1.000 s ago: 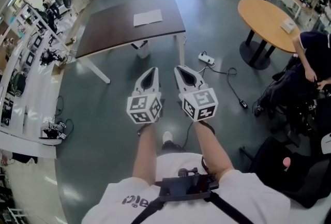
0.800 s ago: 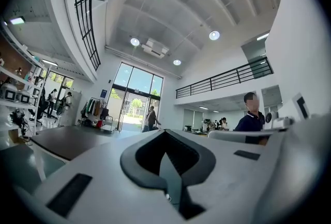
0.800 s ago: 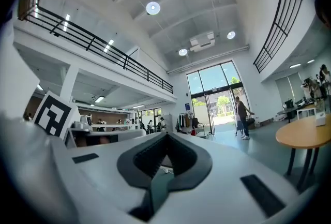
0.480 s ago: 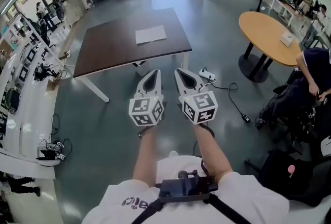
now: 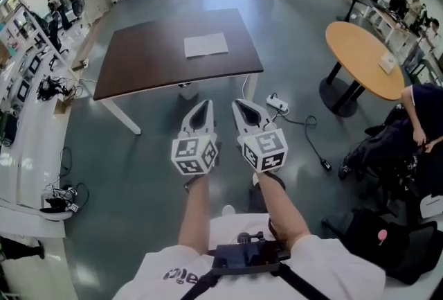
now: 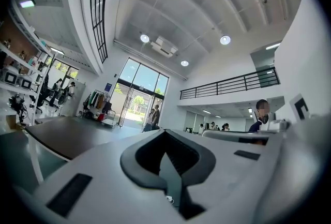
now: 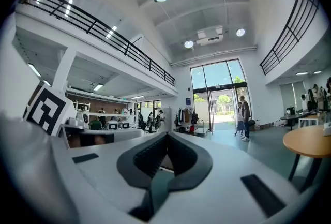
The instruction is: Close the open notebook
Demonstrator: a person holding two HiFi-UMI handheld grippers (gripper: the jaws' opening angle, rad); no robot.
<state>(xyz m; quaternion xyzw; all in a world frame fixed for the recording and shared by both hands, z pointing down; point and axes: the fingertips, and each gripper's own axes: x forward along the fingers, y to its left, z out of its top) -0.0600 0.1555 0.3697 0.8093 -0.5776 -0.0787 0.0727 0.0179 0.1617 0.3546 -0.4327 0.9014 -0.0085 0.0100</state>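
The notebook (image 5: pixel 205 45) lies open and flat as a white sheet at the far middle of a dark rectangular table (image 5: pixel 152 59), which stands some way ahead of me. Both grippers are held level in front of my body, side by side, over the grey floor and short of the table's near edge. My left gripper (image 5: pixel 201 109) has its jaws together with nothing between them. My right gripper (image 5: pixel 243 106) looks the same, jaws together and empty. In the left gripper view the dark tabletop (image 6: pixel 67 134) shows low at the left, beyond the shut left gripper (image 6: pixel 166 135). The right gripper (image 7: pixel 166 137) points into the hall.
A round orange table (image 5: pixel 363 49) stands at the right, with a seated person (image 5: pixel 422 118) near it. A power strip with a cable (image 5: pixel 278 104) lies on the floor right of the dark table's near leg. White shelving (image 5: pixel 28 125) runs along the left. People stand by the far doorway.
The dark table and notebook have come nearer and sit more squarely ahead. Both grippers have travelled forward together, still side by side and still shut.
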